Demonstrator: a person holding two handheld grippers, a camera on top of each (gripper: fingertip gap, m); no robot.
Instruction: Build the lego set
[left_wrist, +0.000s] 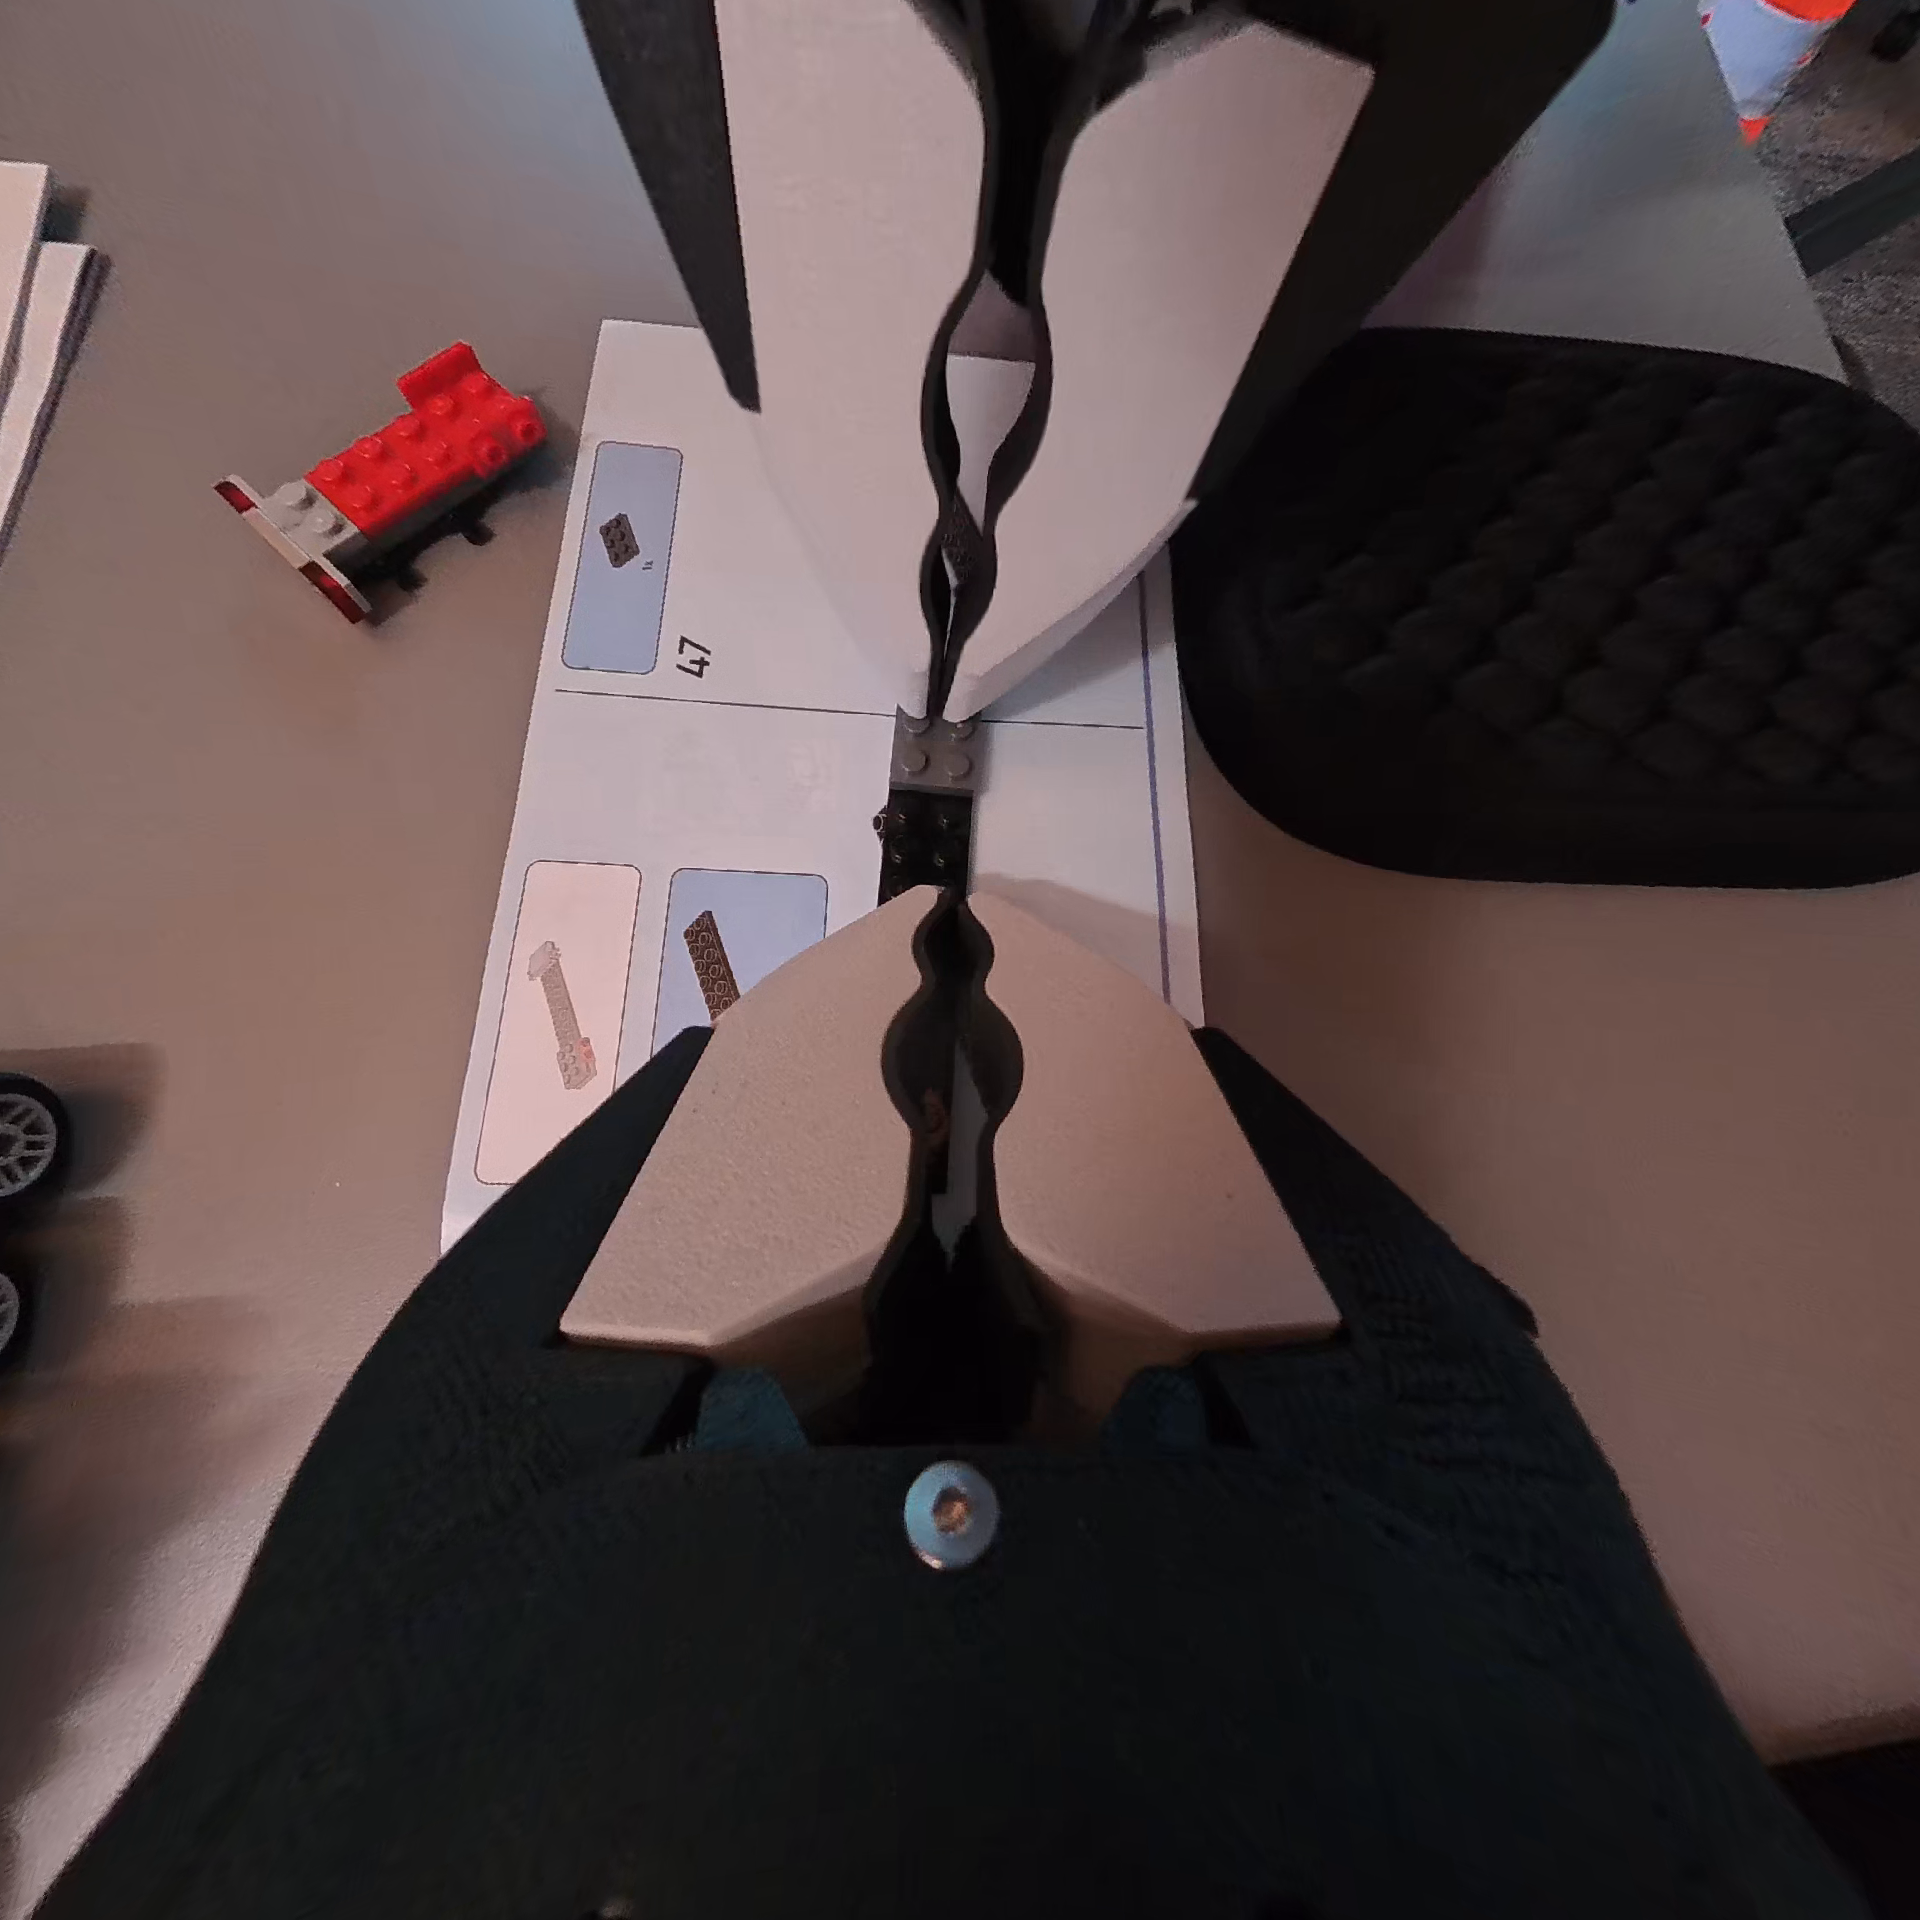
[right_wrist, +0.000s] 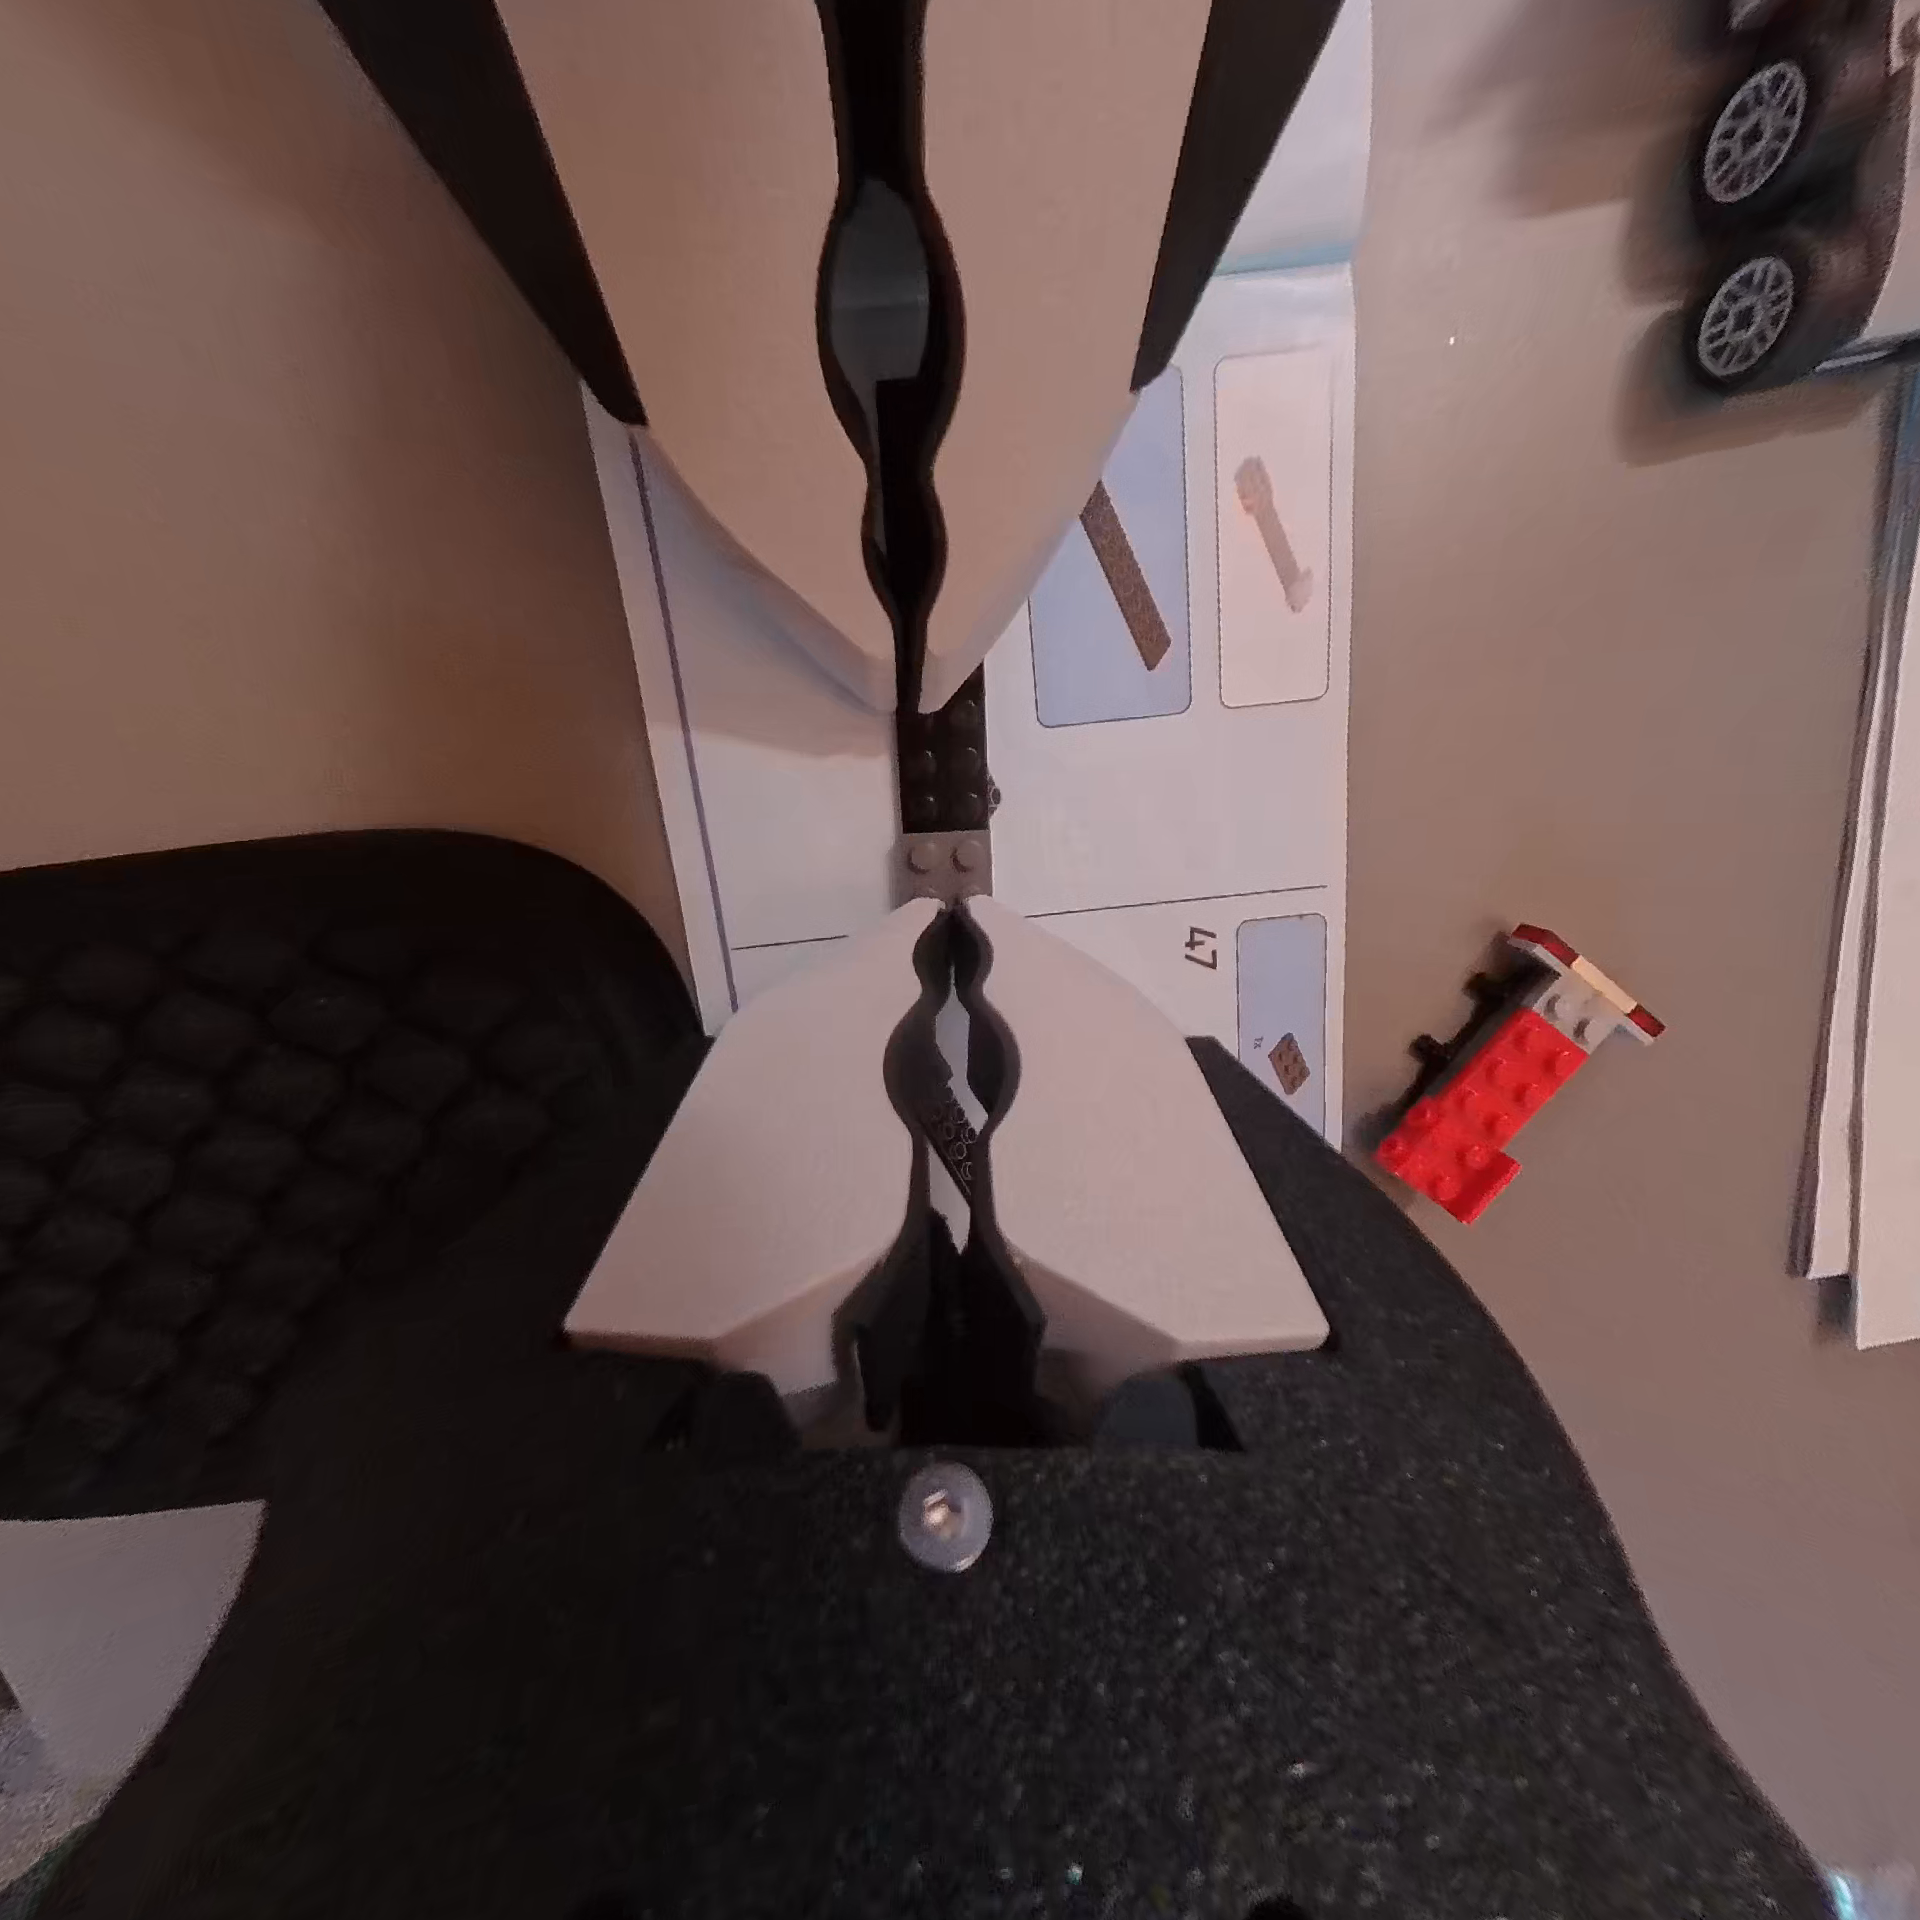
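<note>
The left gripper (left_wrist: 951, 904), black-bodied with pale wedge-shaped fingers, is nearest the lens in the left wrist view and is clenched on the dark end of a long black studded plate (left_wrist: 925, 847). Opposite it, tip to tip, the right gripper (right_wrist: 951, 909) of the same build is clamped on the small grey studded plate (right_wrist: 940, 864) fixed at the other end of that black plate, so the narrow lego assembly spans the short gap between the two grippers, held just above the paper. Directly beneath lies the white printed instruction sheet (left_wrist: 727, 769), flat on the beige table (left_wrist: 1455, 1143), with boxed part drawings along one edge. Just beside the sheet on one side rests a black quilted oval pad (left_wrist: 1558, 613). On the other side, near the sheet but apart from it, sits a red studded lego sub-assembly (left_wrist: 416, 468) with a grey and white end piece. Further out, at the table margin, are two grey-spoked black wheels (right_wrist: 1745, 218) and a stack of white booklets (right_wrist: 1881, 935); detail there is blurred.
</note>
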